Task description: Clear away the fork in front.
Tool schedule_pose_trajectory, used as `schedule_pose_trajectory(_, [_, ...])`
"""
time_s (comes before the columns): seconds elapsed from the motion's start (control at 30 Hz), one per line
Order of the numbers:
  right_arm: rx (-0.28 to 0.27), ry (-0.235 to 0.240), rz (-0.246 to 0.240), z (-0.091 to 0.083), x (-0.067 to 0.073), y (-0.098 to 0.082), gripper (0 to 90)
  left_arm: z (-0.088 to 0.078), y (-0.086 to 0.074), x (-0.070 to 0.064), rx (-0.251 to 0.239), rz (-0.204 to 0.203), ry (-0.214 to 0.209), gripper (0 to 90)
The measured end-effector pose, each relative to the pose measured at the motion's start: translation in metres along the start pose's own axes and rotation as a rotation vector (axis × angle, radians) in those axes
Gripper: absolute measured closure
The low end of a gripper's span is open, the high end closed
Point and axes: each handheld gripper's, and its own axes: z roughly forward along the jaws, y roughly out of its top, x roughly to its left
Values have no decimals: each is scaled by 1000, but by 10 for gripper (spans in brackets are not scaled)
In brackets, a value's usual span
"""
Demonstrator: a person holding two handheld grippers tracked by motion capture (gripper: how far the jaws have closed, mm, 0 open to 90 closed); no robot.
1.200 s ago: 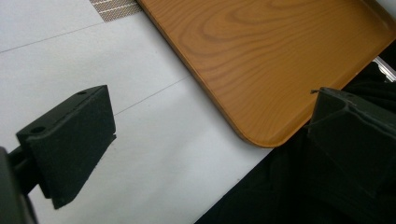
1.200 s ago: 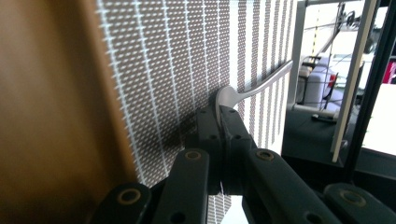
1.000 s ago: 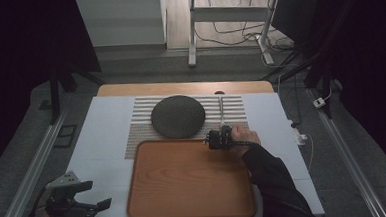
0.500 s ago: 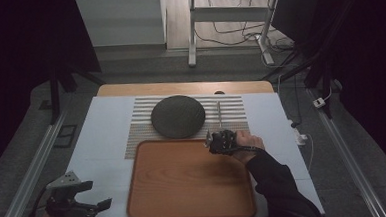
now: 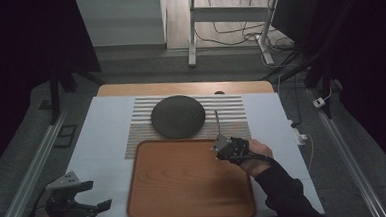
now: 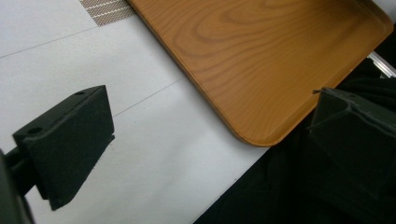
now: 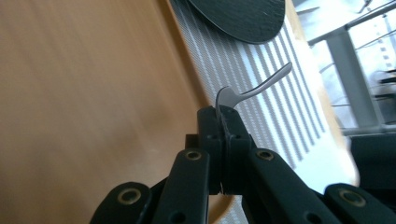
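Spoon (image 7: 254, 88): thin metal, stiff, light, likely slippery; pinched at bowl end by closed right gripper (image 5: 222, 148), handle reaching over striped mat (image 5: 231, 111) beside tray's far right corner. Wooden tray (image 5: 184, 179), smooth, bare. Dark round plate (image 5: 177, 116). Left gripper (image 5: 93, 206) agape, holding nothing.

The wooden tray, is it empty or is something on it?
Empty: the wooden tray shows bare wood; the right tool holds a metal utensil over its far edge.
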Motion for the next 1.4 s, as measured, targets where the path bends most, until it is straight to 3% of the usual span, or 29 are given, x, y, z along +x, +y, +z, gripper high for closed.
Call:
schedule_pose_trajectory(0.1, [-24, 32, 33, -6, 0, -2, 889, 1, 1, -2, 5, 13, 3, 0])
schedule_pose_trajectory(0.13, [-52, 67, 72, -12, 1, -4, 889, 1, 1, -3, 8, 15, -1, 0])
schedule_pose_trajectory(0.2, [-75, 97, 103, -18, 2, -6, 889, 2, 2, -4, 10, 24, -9, 0])
schedule_pose_trajectory(0.27, [-87, 114, 124, -21, 2, -7, 889, 2, 2, -6, -1, 29, -24, 0])
schedule_pose_trajectory(0.33, [-132, 152, 167, -28, 3, -10, 889, 2, 3, -7, -16, 32, -48, 0])
schedule_pose_trajectory(0.4, [-142, 167, 175, -31, 3, -12, 889, 3, 5, -9, -22, 38, -64, 0])
schedule_pose_trajectory(0.43, [-173, 193, 216, -36, 6, -14, 889, 4, 6, -10, -24, 42, -69, 0])
schedule_pose_trajectory(0.83, [-249, 300, 281, -55, 25, -23, 889, 19, 23, -24, -20, 140, -141, 0])
schedule_pose_trajectory(0.9, [-292, 344, 308, -63, 27, -24, 889, 22, 26, -24, -20, 146, -155, 0])
schedule_pose_trajectory(1.03, [-328, 390, 315, -69, 28, -27, 889, 29, 33, -24, -24, 166, -187, 0])
schedule_pose_trajectory(1.23, [-386, 488, 351, -74, 31, -32, 890, 42, 47, -28, -30, 216, -198, 0])
schedule_pose_trajectory(1.4, [-444, 563, 367, -78, 35, -32, 890, 59, 63, -31, -7, 253, -213, 0])
